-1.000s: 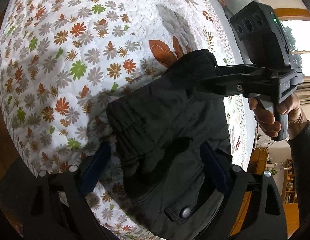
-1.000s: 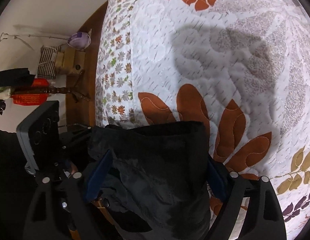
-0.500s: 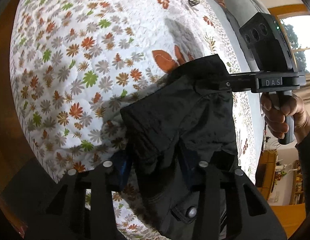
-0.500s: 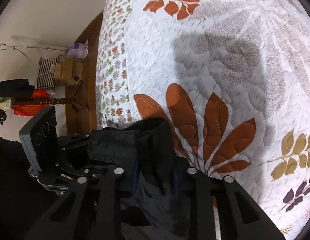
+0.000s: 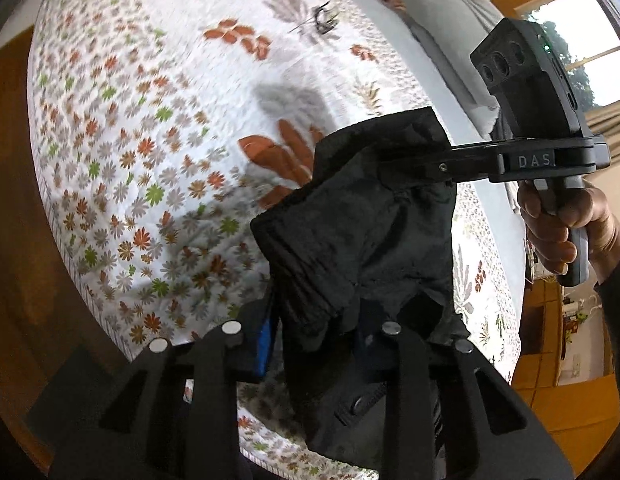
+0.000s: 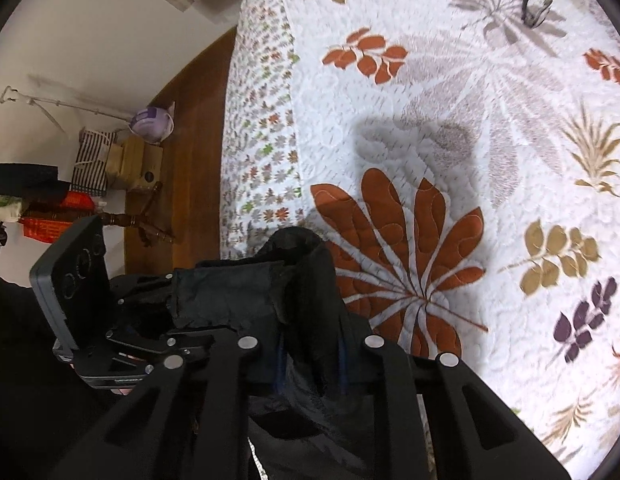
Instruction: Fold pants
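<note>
So a second ago both grippers were wide open around the waist end of the black fabric pants (image 5: 362,232), which lay flat at the near edge of the white quilted bedspread with the flower and leaf print (image 5: 157,128). Now both have bitten in. The left gripper (image 5: 314,332) has its blue-padded jaws closing on a bunched fold of the waistband, and the right gripper (image 6: 310,356) is closing on the other end of that waist edge; in the left wrist view you can see its jaws clamped flat on the cloth, with the person's hand (image 5: 566,232) on the handle.

The pinched edge has also come up off the bed, with the rest hanging below toward the near edge. The bedspread looks further off than before.

My read: grasp done, lift underway, so next is probably carrying the waist over to make the fold. Nothing's folded yet.
</note>
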Demonstrator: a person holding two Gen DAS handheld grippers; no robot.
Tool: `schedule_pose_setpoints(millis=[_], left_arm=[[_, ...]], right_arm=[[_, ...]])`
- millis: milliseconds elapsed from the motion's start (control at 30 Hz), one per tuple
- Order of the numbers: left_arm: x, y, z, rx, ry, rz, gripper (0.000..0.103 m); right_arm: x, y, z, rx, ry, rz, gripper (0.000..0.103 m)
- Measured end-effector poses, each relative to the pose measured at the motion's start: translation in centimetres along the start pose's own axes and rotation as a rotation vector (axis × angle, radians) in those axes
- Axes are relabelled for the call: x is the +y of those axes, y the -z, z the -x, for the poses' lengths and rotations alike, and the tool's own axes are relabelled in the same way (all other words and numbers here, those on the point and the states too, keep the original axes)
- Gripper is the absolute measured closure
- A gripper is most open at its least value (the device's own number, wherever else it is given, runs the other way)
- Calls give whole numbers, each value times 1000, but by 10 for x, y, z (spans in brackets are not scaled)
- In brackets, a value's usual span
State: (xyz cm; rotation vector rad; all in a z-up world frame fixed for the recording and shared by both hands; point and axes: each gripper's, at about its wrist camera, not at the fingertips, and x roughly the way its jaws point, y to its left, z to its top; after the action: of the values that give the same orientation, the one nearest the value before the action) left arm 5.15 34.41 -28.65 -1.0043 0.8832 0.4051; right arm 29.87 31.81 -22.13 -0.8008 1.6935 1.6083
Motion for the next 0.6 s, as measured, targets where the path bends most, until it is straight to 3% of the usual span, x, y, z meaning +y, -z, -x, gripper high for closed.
schedule_pose_setpoints(millis=[300, 600], left_arm=[[-34, 7, 26, -42, 22, -88, 75], [-94, 33, 69, -104, 58, -248, 76]], right_arm=[[23, 31, 45, -75, 45, -11, 85], [61, 96, 111, -196, 122, -36, 85]])
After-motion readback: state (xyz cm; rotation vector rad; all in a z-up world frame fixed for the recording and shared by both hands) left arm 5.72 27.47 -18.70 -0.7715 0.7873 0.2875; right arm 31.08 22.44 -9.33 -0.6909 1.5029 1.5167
